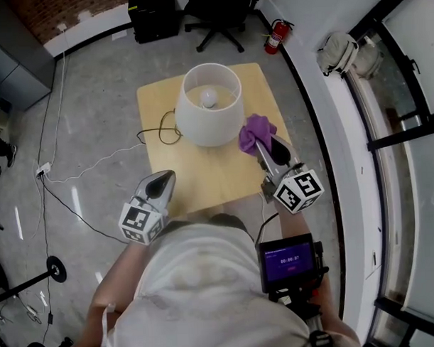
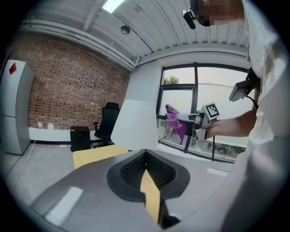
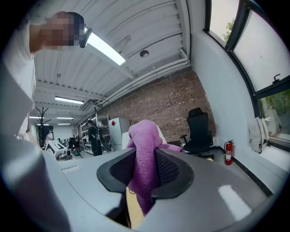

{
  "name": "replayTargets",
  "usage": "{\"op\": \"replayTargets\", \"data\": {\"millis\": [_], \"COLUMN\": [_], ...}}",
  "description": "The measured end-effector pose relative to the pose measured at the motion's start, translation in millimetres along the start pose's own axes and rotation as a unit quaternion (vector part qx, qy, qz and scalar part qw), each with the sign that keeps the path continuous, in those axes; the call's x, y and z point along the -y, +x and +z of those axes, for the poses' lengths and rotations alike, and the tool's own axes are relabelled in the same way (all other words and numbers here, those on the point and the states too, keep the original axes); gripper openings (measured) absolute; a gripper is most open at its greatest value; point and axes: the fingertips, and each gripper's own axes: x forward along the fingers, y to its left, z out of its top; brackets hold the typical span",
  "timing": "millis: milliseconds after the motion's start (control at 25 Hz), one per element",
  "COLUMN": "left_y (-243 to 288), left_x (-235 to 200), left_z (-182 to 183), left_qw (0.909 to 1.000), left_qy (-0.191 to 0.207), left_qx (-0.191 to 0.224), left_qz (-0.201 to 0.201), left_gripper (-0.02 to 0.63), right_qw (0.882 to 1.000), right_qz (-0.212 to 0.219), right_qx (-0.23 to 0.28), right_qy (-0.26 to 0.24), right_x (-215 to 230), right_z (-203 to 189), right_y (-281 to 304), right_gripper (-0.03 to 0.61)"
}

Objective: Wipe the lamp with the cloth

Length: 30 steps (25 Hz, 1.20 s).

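Head view: the lamp [image 1: 209, 105] stands on the worktop [image 1: 158, 107], ahead of both tools. The right tool [image 1: 262, 148] points at the shade's lower edge. The purple cloth [image 1: 255, 132] is bunched at its tip, just beside the shade. The left tool [image 1: 164, 179] is level with the worktop's near edge, well short of the lamp, and its jaws taper to a single point. Left gripper view: the jaws are closed on each other with nothing between them. The shade is straight ahead of the tip. The right tool and cloth are ahead and to the right, with a narrow gap between cloth and shade. Right gripper view: the jaws are clamped on the cloth, which stands up above the tip and hangs below the pads.
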Motion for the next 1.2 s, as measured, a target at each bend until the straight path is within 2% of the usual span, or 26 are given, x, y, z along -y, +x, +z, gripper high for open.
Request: {"op": "replayTargets", "data": {"millis": [280,440,1000,1200], "left_y": [7.3,15.4,40.3,49.2], "left_x": [-6.3,-10.3,-9.0,-5.7], "left_z": [14.6,24.1,32.3,32.5], "left_qw": [0.9996,0.9988,0.996,0.9948], "left_qy": [0.005,0.009,0.013,0.011], "left_qx": [0.005,0.011,0.006,0.0], "left_qz": [0.028,0.047,0.088,0.101], "left_gripper": [0.002,0.002,0.002,0.002], "right_qw": [0.998,0.995,0.988,0.987], "right_qz": [0.049,0.084,0.153,0.16], "right_qx": [0.049,0.06,0.022,-0.001], "right_qy": [0.006,0.005,-0.005,0.018], "right_x": [8.6,6.3,-3.6,4.5], "right_z": [53.3,66.7,19.8,-9.3], "right_y": [32.3,52.0,68.7,66.1], "right_gripper": [0.118,0.126,0.132,0.135]}}
